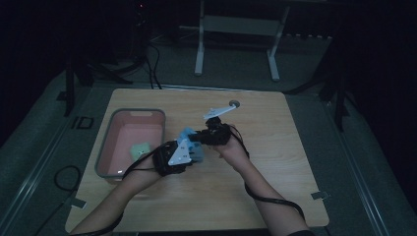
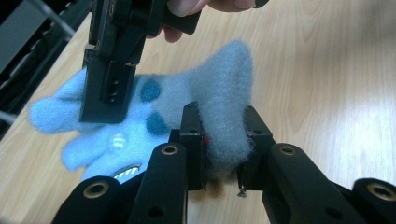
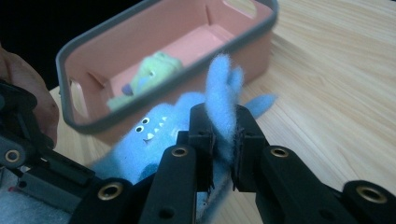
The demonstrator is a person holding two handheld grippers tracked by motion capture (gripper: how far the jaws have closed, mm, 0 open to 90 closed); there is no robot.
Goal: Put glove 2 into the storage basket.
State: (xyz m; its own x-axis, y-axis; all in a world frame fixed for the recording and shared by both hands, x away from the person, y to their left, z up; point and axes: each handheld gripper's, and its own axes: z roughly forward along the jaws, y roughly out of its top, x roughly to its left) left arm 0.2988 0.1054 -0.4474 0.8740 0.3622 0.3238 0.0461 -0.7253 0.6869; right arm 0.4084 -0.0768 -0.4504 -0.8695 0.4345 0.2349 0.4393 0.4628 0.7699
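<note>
Desk: light wood-grain top, square with rounded corners, standing on a dark floor; a white metal frame stands beyond its far edge. Bin: pink rectangular tub with a grey rim, on the left part of the desk, near the person's left hand; a small green plush toy lies inside on its floor. Blue plush toy: fuzzy light-blue soft figure with darker blue spots, small white eyes and teeth, held just right of the bin and between the two grippers, at about the desk's middle. Left gripper: black, carrying a grey three-cornered plate, its fingers closed tight on a thick fold of the blue toy. Right gripper: black, also carrying a grey plate, its fingers clamped on a thin upright limb of the same toy, which sticks up above them. The two grippers are close together, both gripping the toy from opposite sides. Cables: black, trailing along each forearm.
</note>
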